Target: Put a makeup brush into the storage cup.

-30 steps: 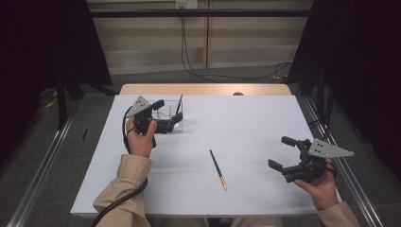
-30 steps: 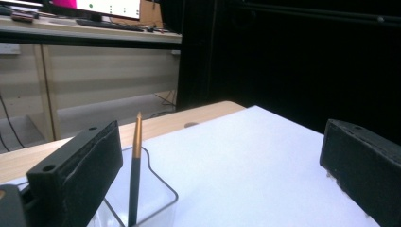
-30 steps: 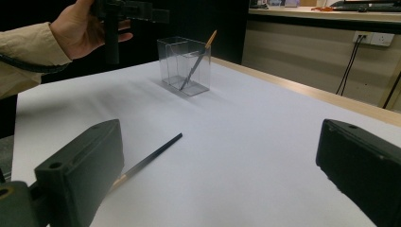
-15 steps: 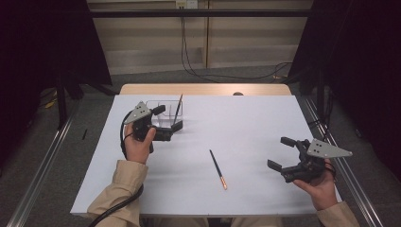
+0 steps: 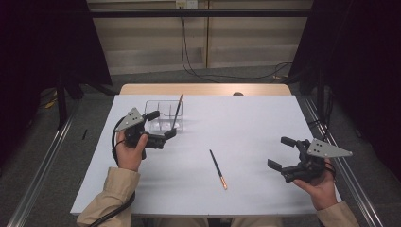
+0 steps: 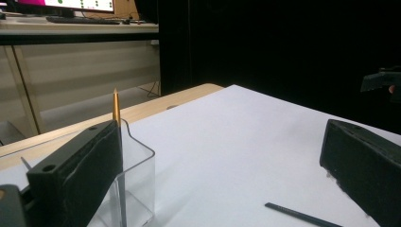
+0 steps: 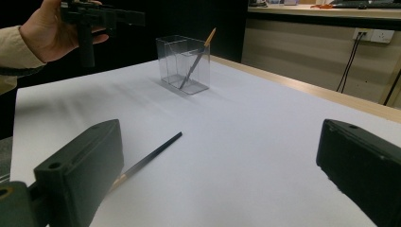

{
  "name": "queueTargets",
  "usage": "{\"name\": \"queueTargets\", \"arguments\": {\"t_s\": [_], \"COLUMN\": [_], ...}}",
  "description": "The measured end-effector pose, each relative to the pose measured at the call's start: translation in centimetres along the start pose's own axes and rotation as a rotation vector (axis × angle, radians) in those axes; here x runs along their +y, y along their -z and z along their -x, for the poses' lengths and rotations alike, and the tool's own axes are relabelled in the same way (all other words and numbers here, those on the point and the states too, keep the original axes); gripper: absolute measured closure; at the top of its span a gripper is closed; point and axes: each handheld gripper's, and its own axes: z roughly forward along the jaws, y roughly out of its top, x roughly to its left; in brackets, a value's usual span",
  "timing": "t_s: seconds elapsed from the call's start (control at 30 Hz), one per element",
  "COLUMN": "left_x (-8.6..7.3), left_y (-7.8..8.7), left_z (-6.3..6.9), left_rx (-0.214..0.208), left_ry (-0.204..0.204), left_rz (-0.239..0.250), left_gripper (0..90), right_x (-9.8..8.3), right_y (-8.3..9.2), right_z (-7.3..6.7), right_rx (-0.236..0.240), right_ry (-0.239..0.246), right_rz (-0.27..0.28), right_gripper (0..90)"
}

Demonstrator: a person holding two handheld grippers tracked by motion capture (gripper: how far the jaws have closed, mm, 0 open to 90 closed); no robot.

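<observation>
My left gripper [image 5: 161,126], jaws spread and empty, hangs beside the clear holder [image 5: 164,116]; the loose pencil [image 5: 218,169] lies between it and the right gripper [image 5: 282,153], also spread.

My left tongs [image 5: 160,126] hang just in front of the clear holder [image 5: 164,115], which stands on the table [image 5: 255,123] at its far left part. One pencil [image 5: 177,109] stands leaning inside the holder's right compartment. A second pencil [image 5: 218,169] lies flat on the table between my two tongs, nearer my side, well apart from the holder. My right tongs [image 5: 282,152] are over the table's right edge, with the lying pencil to their left.
</observation>
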Motion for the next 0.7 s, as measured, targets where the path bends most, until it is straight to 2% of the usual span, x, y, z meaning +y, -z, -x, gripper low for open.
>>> {"name": "queueTargets", "arguments": {"t_s": [0.7], "left_x": [-0.7], "left_y": [2.6], "left_z": [0.1], "left_rx": [0.006], "left_ry": [-0.025], "left_rz": [-0.007], "left_gripper": [0.0], "right_x": [0.0], "right_y": [0.1], "right_z": [0.1], "right_rx": [-0.001], "right_ry": [0.001], "right_rz": [0.001], "right_gripper": [0.9]}}
